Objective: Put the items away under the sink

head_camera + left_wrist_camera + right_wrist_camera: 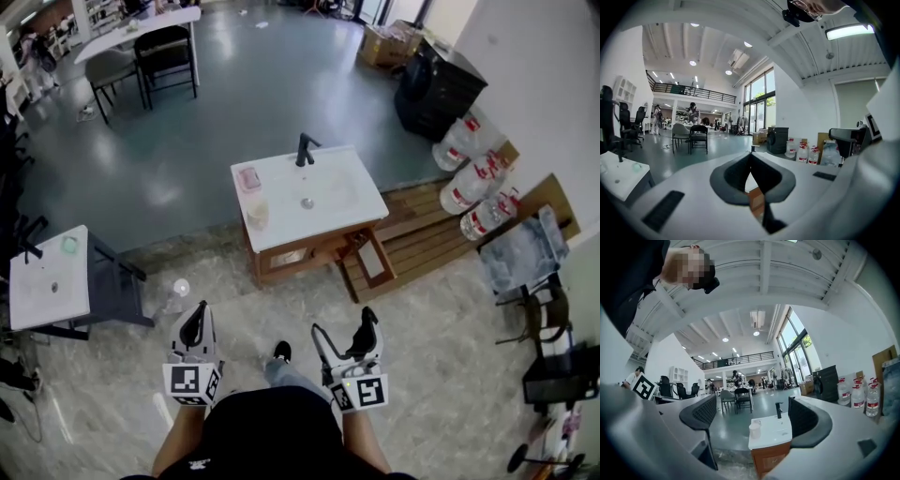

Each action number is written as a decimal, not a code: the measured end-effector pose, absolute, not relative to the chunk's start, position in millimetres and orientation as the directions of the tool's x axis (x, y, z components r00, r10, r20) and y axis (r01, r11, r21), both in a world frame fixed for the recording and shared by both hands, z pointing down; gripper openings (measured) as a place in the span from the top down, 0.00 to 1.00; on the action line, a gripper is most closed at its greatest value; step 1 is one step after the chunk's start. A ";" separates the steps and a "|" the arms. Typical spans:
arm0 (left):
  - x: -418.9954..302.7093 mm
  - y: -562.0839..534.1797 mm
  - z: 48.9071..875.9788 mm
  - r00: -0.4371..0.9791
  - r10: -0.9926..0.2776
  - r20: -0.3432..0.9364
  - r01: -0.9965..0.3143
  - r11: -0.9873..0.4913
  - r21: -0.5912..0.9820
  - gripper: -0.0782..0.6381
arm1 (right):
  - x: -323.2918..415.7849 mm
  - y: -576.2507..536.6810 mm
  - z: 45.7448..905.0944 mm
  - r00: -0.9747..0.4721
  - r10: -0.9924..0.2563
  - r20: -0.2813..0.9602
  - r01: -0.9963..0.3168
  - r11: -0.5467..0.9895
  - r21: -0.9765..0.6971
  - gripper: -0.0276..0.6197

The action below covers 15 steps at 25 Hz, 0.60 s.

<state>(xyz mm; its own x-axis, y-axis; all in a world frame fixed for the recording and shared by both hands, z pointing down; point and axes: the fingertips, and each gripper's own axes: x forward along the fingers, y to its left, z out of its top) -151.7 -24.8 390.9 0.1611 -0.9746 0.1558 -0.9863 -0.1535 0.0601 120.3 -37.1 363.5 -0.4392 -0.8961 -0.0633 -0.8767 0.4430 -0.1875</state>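
A white sink top point(339, 194) on a wooden cabinet stands ahead of me on the floor. It carries a black faucet point(305, 148), a pink soap dish point(248, 178) and a pale cup point(257, 214). The cabinet's door point(371, 259) hangs open at the front right. My left gripper point(197, 314) is held low in front of me, well short of the sink, jaws shut with nothing between them point(751, 159). My right gripper point(343, 326) is beside it, open and empty point(752, 416). Between its pads, the right gripper view shows the sink point(780, 426), cup point(754, 430) and faucet point(778, 409).
A second white sink point(52, 279) on a dark stand is at the left, with a clear bottle point(176, 292) on the floor beside it. A wooden pallet point(427, 234) lies right of the cabinet. Water jugs point(473, 164), a black cabinet point(436, 89) and chairs point(164, 52) stand farther off.
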 end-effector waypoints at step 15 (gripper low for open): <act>-145.8 -104.9 441.6 0.121 -0.955 0.269 -0.990 -0.097 0.103 0.88 | 91.9 -152.4 421.8 -0.586 -0.809 0.048 -0.796 0.563 -0.223 0.24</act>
